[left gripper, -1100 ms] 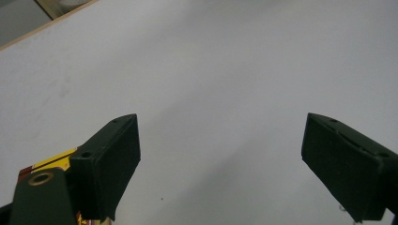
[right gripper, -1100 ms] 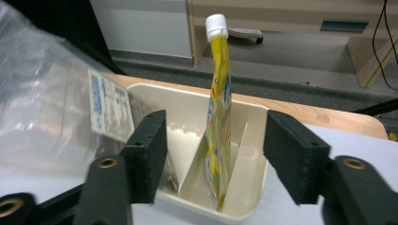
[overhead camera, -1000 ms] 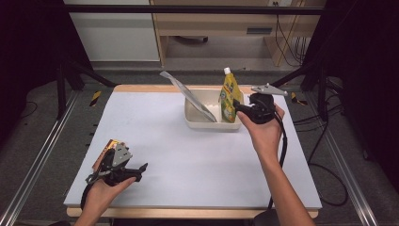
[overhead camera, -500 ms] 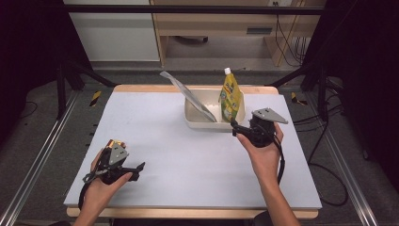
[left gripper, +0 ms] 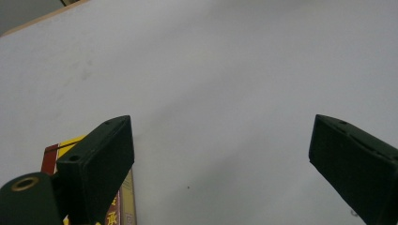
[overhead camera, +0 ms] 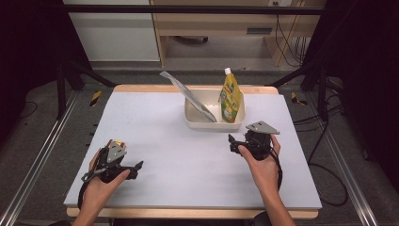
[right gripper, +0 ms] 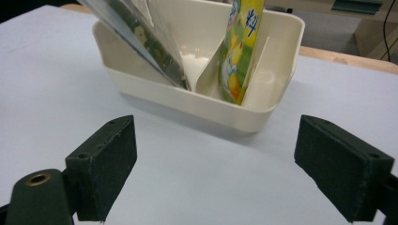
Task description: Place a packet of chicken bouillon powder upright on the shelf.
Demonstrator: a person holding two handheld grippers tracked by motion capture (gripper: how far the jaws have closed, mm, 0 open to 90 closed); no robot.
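Observation:
A cream bin [overhead camera: 212,125] with a divider stands at the table's far middle. In its left compartment a silver pouch [overhead camera: 188,96] leans left. A yellow-green spouted pouch [overhead camera: 230,99] stands upright in the right compartment. My right gripper [overhead camera: 232,143] hovers low in front of the bin, pointing left. Its jaws have just been opening, and it is open with nothing between them. The right gripper view faces the bin [right gripper: 197,101] and both pouches [right gripper: 141,37] [right gripper: 239,51]. My left gripper [overhead camera: 139,168] rests open at the near left beside a small red-yellow packet [left gripper: 124,201].
The white table top [overhead camera: 179,155] has wooden edges. Dark frame posts and metal rails flank it on both sides. Cables lie on the floor to the right, and a cabinet stands behind the table.
My right gripper has drawn back from the yellow-green pouch toward the near edge and sunk lower, with its jaws wider. The pouch stays standing in the bin. The left hand has barely moved.

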